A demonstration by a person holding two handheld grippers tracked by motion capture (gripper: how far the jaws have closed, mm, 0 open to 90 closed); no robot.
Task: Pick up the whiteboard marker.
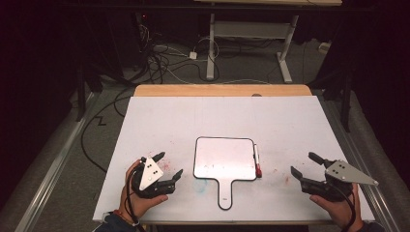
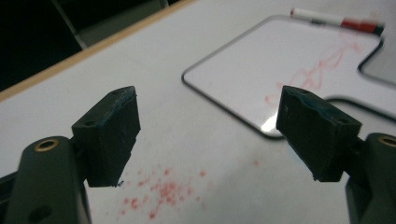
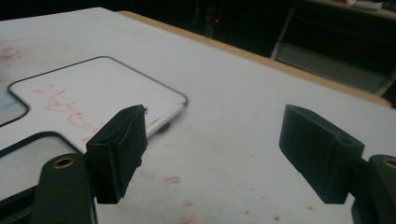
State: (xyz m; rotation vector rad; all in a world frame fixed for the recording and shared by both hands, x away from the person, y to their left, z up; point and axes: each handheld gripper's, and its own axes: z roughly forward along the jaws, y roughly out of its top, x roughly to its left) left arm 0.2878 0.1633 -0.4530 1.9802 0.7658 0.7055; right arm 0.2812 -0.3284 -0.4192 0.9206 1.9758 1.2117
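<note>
Both tools idle, nothing held. Left gripper [image 1: 169, 166] sits at about 8 o'clock of the table, jaws spread wide with bare table between them. Right gripper [image 1: 303, 166] at about 4 o'clock, jaws likewise released and empty.

Work piece: small white paddle-shaped whiteboard with a black rim and a short handle [image 1: 225, 162], lying flat near table centre, handle pointing to 6 o'clock toward the person. Faint red scribble on its face, clearer in the left gripper view [image 2: 322, 70]. A slim white marker with a red cap [image 1: 257, 161] lies along the board's 3 o'clock edge, touching or just beside it, cap end nearer the person. Whether the cap is fully seated is hard to call at this resolution.

Likely step: pick up the marker with the right gripper, which is nearer. To do it well:
- come in from 3 o'clock, low and level, jaws across the barrel rather than along it
- grip mid-barrel, not the cap, so it doesn't pop off
- keep the inner jaw from catching the board rim; nudging the board shifts everything
- left gripper can pin the board handle if it slides

White table surface [image 1: 290, 121] carries red smudges near both grippers; cosmetic only.
</note>
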